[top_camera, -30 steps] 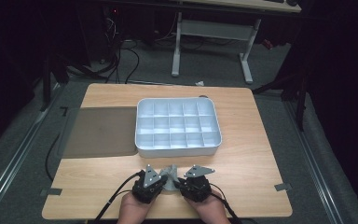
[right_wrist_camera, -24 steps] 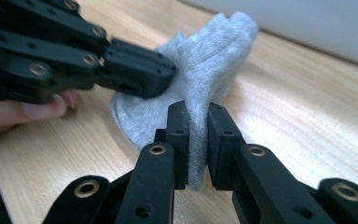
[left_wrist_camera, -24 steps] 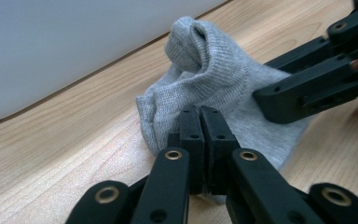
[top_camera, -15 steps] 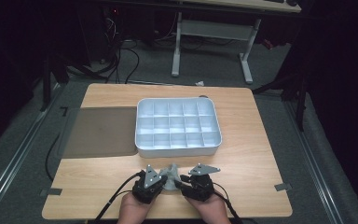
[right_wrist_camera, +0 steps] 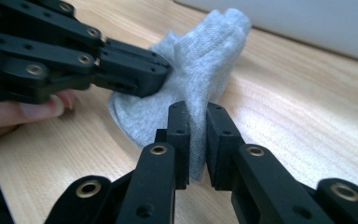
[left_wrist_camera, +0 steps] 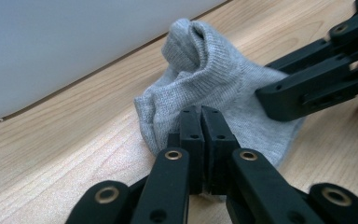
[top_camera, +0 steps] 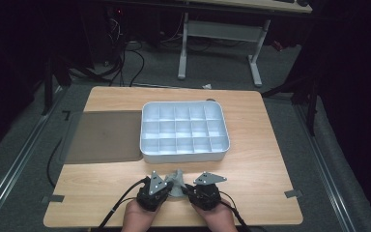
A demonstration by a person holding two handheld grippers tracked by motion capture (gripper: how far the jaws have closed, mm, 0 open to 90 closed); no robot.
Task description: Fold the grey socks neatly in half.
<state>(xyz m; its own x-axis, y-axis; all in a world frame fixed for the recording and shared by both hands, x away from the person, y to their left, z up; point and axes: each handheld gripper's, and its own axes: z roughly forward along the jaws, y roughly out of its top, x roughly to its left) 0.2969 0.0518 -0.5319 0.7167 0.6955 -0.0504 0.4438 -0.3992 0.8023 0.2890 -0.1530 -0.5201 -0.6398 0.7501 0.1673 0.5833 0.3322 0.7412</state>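
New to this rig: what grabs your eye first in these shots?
The grey sock, bunched up on the near edge of the wooden table, with the left gripper and right gripper both pinching it from either side. The right one's jaws have just been closing, with the fabric between them. Just behind sits the white divided tray, its compartments bare, with a dark mat to its left.

Black tongs, brass rivets, trailing cables

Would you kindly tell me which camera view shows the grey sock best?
The left gripper view: the grey sock appears nearly whole, knit and bunched top sharp. The right gripper view has tongs covering part of it; the high view gives a small patch.
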